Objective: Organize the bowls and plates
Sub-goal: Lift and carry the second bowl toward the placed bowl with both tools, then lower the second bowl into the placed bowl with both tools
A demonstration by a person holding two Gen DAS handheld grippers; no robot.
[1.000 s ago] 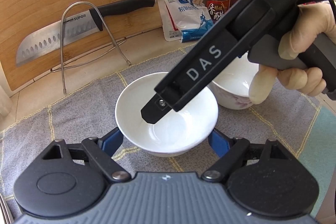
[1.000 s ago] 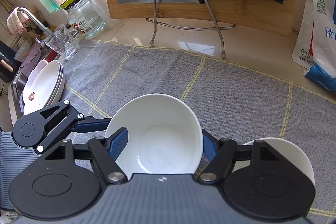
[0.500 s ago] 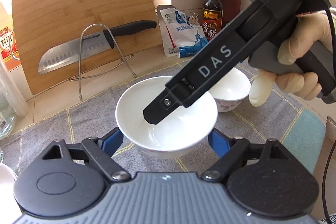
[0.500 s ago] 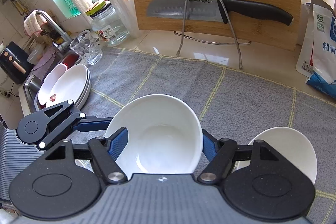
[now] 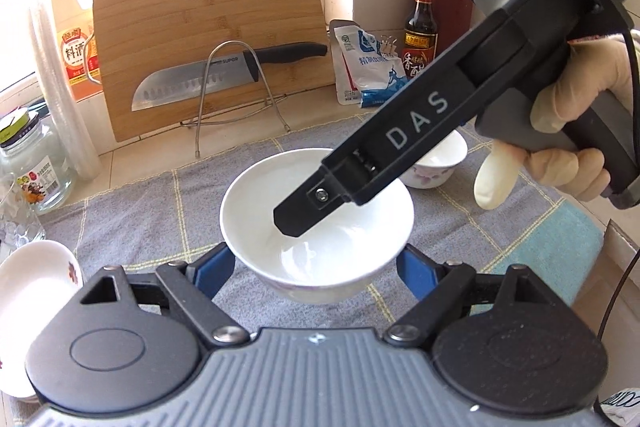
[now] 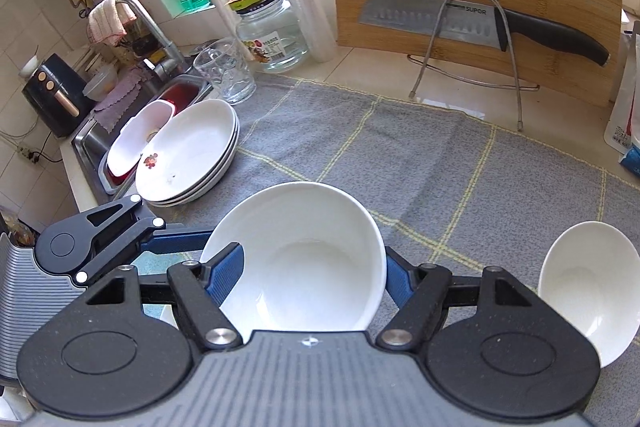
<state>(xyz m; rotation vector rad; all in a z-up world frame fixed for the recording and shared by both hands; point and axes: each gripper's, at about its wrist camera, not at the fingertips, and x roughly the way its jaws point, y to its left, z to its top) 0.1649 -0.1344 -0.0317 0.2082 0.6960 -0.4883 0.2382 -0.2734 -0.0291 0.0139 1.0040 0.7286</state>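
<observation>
Kitchen tiles and a bright window backed the surface (image 6: 400,95), where a grey checked cloth (image 6: 420,167) lay before a bamboo cutting board (image 5: 208,39) and a knife (image 5: 224,79) on its wire stand. At the far left, beside the sink, sat a stack of plates (image 6: 188,155). Between both tools was a large white bowl (image 5: 320,227), clear of the cloth: the left gripper (image 5: 316,267) was clamped across its outer walls, while the right gripper (image 6: 316,275) pinched its left wall, one blue pad inside, and its other jaw stood outside the right wall. A smaller bowl (image 6: 580,291) rested on the cloth to the right. The carry seemingly called for both hands travelling together, rim level, before settling the bowl gently in its place.
</observation>
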